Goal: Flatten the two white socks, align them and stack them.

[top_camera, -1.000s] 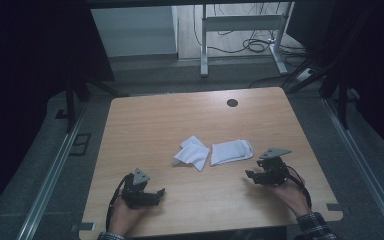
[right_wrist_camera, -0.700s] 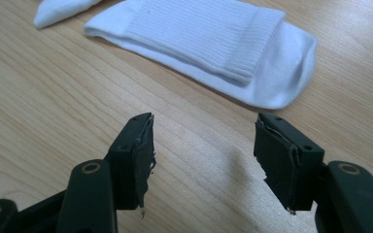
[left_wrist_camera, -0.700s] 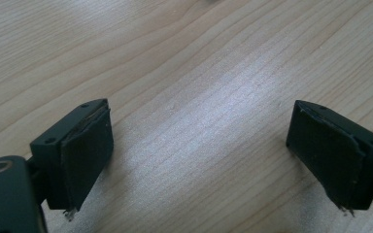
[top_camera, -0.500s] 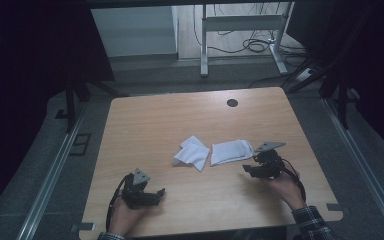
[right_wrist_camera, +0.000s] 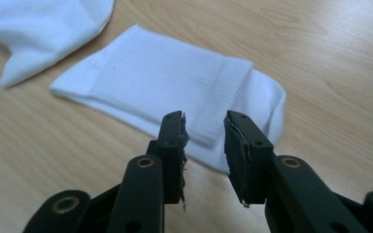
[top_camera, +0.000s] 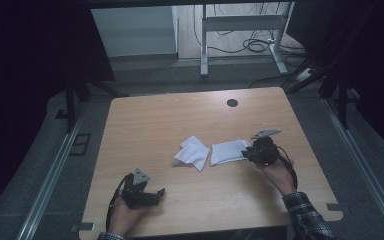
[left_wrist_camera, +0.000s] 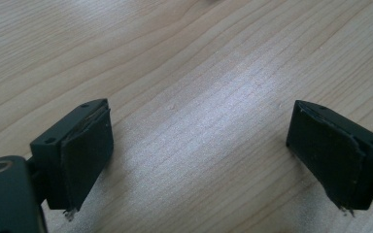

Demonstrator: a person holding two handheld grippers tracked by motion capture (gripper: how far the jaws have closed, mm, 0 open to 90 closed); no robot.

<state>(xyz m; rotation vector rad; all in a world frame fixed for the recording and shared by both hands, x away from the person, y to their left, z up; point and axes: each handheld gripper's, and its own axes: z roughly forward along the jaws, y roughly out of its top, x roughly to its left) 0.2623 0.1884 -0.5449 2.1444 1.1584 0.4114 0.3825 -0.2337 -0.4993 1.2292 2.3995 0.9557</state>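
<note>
Two white socks lie mid-table: a crumpled sock (top_camera: 192, 153) (right_wrist_camera: 43, 29) on the left and a folded sock (top_camera: 227, 151) (right_wrist_camera: 165, 82) on the right. My right gripper (top_camera: 248, 154) (right_wrist_camera: 205, 131) is at the folded sock's right edge. Its jaws have just been closing and stand a narrow gap apart. The sock's edge shows in that gap, with neither pad pressing on it. My left gripper (top_camera: 158, 194) (left_wrist_camera: 199, 141) rests near the table's front left, jaws wide open over bare wood.
The wooden table (top_camera: 160, 125) has a round cable hole (top_camera: 232, 103) near its far edge. A metal desk frame (top_camera: 240, 30) and cables stand on the floor beyond. Dark floor and rails flank both sides.
My right gripper has moved left, up to the folded sock's edge, and its jaws have narrowed. The left gripper and both socks have stayed put.
</note>
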